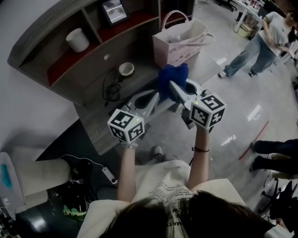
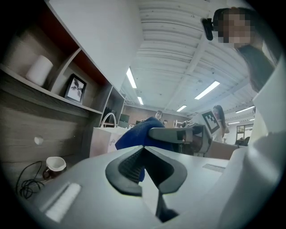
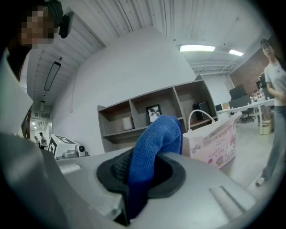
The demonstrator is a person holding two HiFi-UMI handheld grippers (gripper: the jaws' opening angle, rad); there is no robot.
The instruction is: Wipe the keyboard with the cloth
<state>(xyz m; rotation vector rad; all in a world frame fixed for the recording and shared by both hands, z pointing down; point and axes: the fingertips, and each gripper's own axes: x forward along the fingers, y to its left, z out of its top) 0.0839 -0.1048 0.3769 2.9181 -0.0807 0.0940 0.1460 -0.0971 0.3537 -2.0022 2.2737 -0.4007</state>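
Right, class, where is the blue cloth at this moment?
The blue cloth is pinched between the jaws of the right gripper. It is held up near the middle of the head view, just on the person's side of the pale pink bag.

Holds both bare forearms [image 1: 126,172] raised side by side, pointing forward. Carries the left tool [image 1: 156,95] with jaws pressed together, nothing between them. Clamps a blue cloth [image 1: 172,74] in the right tool [image 1: 173,86], near the left.

Tail of cloth [image 3: 154,143] lost between fingers [image 3: 117,169] — framed photo [image 1: 114,11] too small, bystander [image 1: 274,29] cropped at edge
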